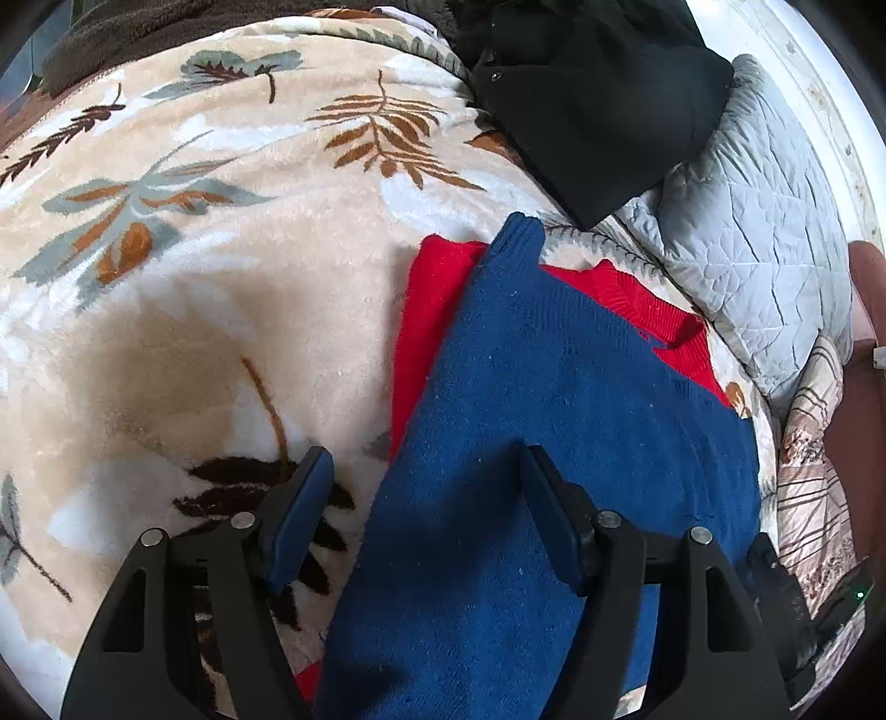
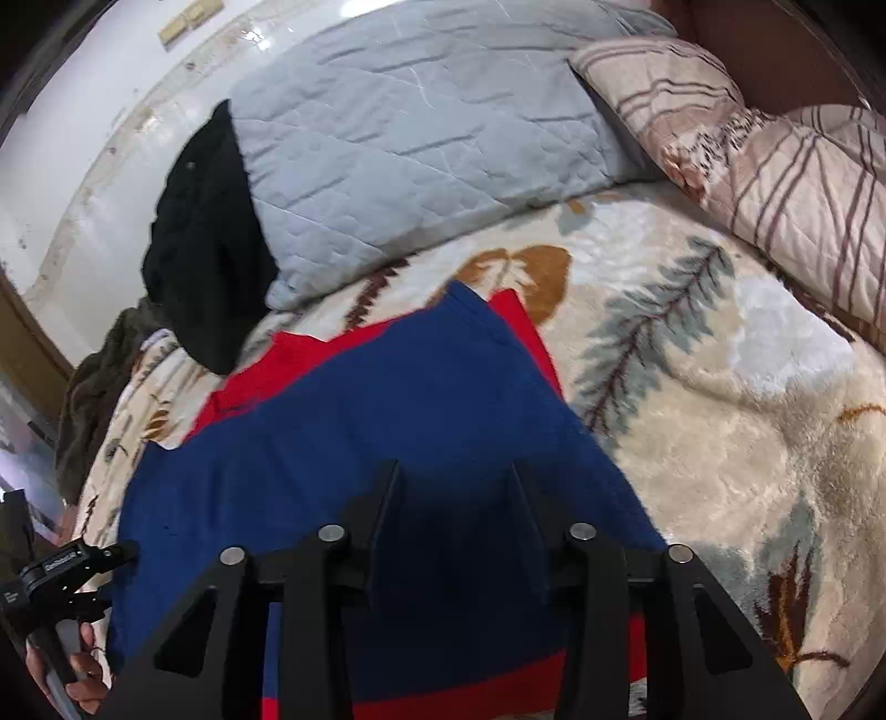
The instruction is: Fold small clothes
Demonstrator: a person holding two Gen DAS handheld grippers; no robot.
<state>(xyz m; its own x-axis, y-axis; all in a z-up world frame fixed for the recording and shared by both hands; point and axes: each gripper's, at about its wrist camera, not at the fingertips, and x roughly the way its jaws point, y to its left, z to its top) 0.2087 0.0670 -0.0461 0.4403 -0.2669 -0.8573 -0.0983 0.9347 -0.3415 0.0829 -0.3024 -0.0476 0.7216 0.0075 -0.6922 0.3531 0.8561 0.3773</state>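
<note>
A blue knitted garment (image 1: 554, 399) (image 2: 387, 410) lies flat on top of a red knitted garment (image 1: 426, 310) (image 2: 288, 360), whose edges show around it. Both rest on a cream fleece blanket with a leaf print (image 1: 232, 310) (image 2: 720, 399). My left gripper (image 1: 426, 451) is open over the blue garment's left edge, one finger above the blanket and the other above the blue knit. My right gripper (image 2: 455, 465) is open just above the blue garment, with nothing pinched between its fingers. A hand (image 2: 83, 670) holding the left gripper shows at the lower left of the right wrist view.
A black garment (image 1: 598, 99) (image 2: 205, 238) lies behind the knitwear, partly on a grey quilted pillow (image 1: 764, 232) (image 2: 415, 138). A striped pillow (image 2: 775, 166) (image 1: 814, 487) sits beside that. A dark brown throw (image 1: 111, 33) borders the far edge of the blanket.
</note>
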